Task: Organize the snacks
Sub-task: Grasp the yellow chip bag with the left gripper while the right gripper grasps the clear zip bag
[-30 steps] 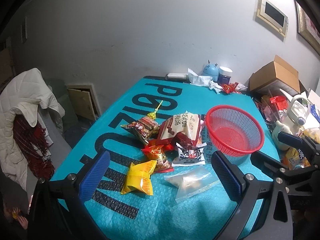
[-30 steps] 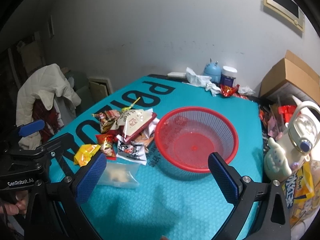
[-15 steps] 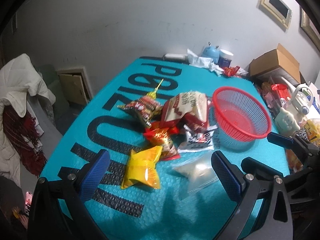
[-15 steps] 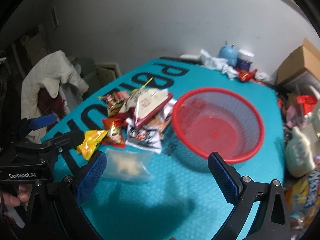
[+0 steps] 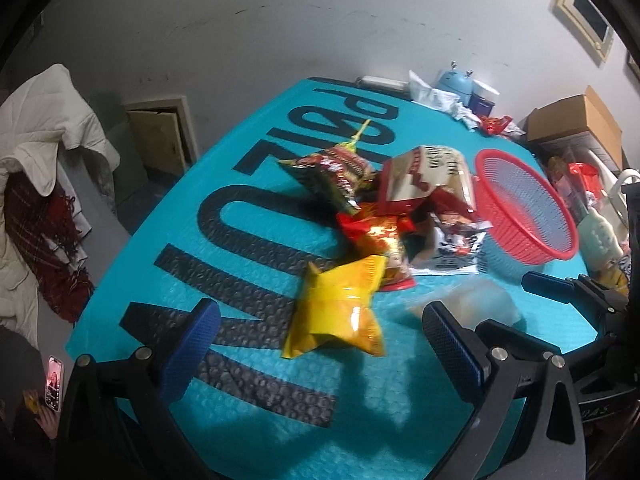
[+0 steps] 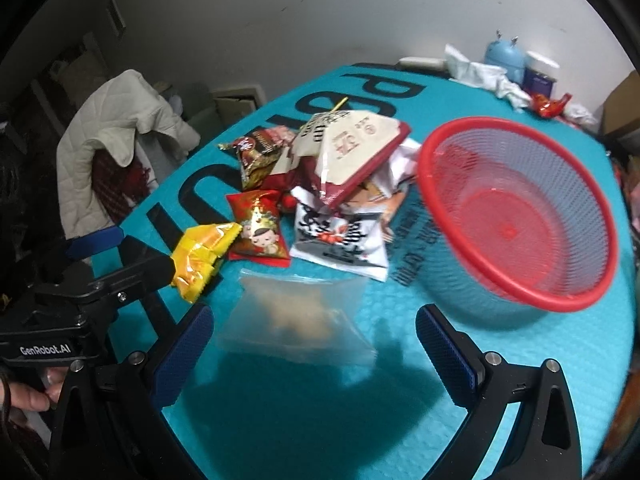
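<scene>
Your left gripper [image 5: 316,344] and right gripper [image 6: 308,344] both hover with jaws spread wide and empty over the teal desk [image 6: 480,400]. One yellow packet [image 5: 340,312] lies between the left jaws' tips, and one clear bag [image 6: 300,320] lies between the right ones. Beyond these, you have a heap of at least four more snack packets [image 6: 340,184]; its hidden layers can't be counted, and one empty red basket [image 6: 516,216] sits just to its right.
</scene>
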### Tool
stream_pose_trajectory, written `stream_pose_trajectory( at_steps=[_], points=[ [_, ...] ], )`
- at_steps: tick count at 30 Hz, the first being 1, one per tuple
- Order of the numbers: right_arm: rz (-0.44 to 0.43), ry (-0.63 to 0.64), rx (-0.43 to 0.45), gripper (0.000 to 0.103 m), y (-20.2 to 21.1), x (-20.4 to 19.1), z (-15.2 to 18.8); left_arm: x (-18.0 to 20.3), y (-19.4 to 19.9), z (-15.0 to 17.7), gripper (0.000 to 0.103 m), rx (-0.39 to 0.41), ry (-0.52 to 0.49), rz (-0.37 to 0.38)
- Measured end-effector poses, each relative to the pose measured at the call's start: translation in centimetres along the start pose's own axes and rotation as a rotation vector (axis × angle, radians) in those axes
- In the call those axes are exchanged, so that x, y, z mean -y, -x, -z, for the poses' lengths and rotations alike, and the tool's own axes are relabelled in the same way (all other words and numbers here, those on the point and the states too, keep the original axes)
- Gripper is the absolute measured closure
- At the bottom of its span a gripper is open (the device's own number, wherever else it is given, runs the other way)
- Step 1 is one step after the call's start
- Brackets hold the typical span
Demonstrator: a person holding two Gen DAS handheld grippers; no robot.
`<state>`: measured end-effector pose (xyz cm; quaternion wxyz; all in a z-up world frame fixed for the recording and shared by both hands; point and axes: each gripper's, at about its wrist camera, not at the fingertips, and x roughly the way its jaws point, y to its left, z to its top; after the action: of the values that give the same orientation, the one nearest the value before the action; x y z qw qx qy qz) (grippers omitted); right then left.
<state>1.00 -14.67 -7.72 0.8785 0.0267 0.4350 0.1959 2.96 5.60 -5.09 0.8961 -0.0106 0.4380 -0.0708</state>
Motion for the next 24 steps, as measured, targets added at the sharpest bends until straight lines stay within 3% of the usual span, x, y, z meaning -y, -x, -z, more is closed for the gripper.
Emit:
stream_pose_trajectory(
  at_steps=[9,14,20,23,24],
  points=[
    [0.001,0.017,-0.076,0.001,-2.8,-0.7,-0.2,-1.5,-1.7,-0.1,0.000,-0.041,0.006,-0.024],
    [-0.013,0.009,-0.099,0.017,-3.5,-0.2,0.1,-1.1,-2.9,0.0,0.000,-0.068,-0.003,0.006],
    [-0.017,0.035,-0.083,0.024,-3.0,-0.2,0.5,-0.4,-5.0,0.1,0.020,-0.138,-0.002,0.062],
    [-0.012,0.039,-0.079,0.025,-2.9,0.0,0.8,-0.2,-5.5,0.4,0.034,-0.144,-0.002,0.054],
    [-0.011,0.039,-0.077,0.025,-2.9,0.1,0.9,0.0,-5.4,0.4,0.048,-0.129,-0.018,0.050]
  ],
)
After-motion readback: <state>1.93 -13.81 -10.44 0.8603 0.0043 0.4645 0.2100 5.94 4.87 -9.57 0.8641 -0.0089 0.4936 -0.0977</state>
